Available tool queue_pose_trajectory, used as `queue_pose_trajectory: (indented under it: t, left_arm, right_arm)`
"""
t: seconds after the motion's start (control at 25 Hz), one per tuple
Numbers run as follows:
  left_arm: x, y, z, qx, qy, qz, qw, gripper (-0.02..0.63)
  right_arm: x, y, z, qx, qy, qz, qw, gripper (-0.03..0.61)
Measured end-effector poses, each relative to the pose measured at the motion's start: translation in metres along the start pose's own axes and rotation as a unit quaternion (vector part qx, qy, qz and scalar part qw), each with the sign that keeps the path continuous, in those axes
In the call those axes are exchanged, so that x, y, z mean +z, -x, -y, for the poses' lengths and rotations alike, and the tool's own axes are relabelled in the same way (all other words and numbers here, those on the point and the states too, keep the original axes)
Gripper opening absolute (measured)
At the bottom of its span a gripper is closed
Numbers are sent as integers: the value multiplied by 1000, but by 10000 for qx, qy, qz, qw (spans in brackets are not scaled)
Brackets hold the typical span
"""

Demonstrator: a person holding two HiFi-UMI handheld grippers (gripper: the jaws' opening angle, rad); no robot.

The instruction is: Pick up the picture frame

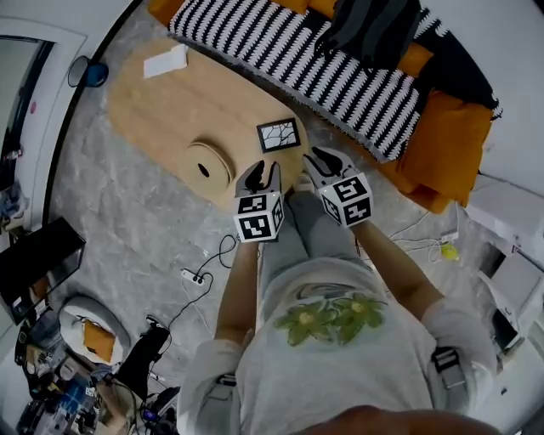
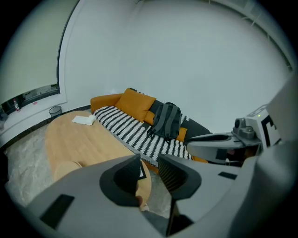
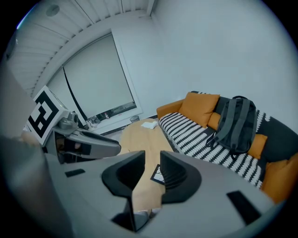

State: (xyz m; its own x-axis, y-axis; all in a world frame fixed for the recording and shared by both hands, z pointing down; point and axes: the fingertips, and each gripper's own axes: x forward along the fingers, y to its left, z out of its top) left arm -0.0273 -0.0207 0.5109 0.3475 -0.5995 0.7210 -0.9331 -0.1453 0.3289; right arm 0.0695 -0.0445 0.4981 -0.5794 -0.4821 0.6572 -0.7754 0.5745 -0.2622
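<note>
The picture frame (image 1: 280, 134) is small and black with a white cracked-line print, and it lies flat near the right end of the oval wooden table (image 1: 161, 102). My left gripper (image 1: 263, 175) hovers just below it, over the table's edge. My right gripper (image 1: 321, 160) hangs beside it to the right. Both are open with nothing between their fingers. In the left gripper view a sliver of the frame (image 2: 141, 170) shows in the gap of the left gripper (image 2: 149, 162). In the right gripper view the frame (image 3: 158, 175) lies just beyond the right gripper (image 3: 152, 160).
A round wooden piece (image 1: 208, 168) sits on the table left of my left gripper, and a white cloth (image 1: 166, 61) lies at the far end. Behind stands a sofa with a striped blanket (image 1: 306, 55), a dark backpack (image 1: 374, 25) and orange cushions (image 1: 446, 140). A power strip (image 1: 194, 276) lies on the floor.
</note>
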Motion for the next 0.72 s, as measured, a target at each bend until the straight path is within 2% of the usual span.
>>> queue_pose_trajectory:
  t: [0.2, 0.32, 0.72]
  left_arm:
    - [-1, -15, -18, 116, -187, -144, 9997, 124]
    - [-4, -22, -27, 148, -118, -203, 9996, 132]
    - [-13, -53, -41, 190, -166, -342, 9991, 144]
  right_arm:
    - [-20, -26, 12, -124, 140, -288, 9994, 100]
    - [-26, -37, 12, -116, 266, -441, 9986, 100]
    - [-37, -66, 29, -91, 86, -603, 9981, 103]
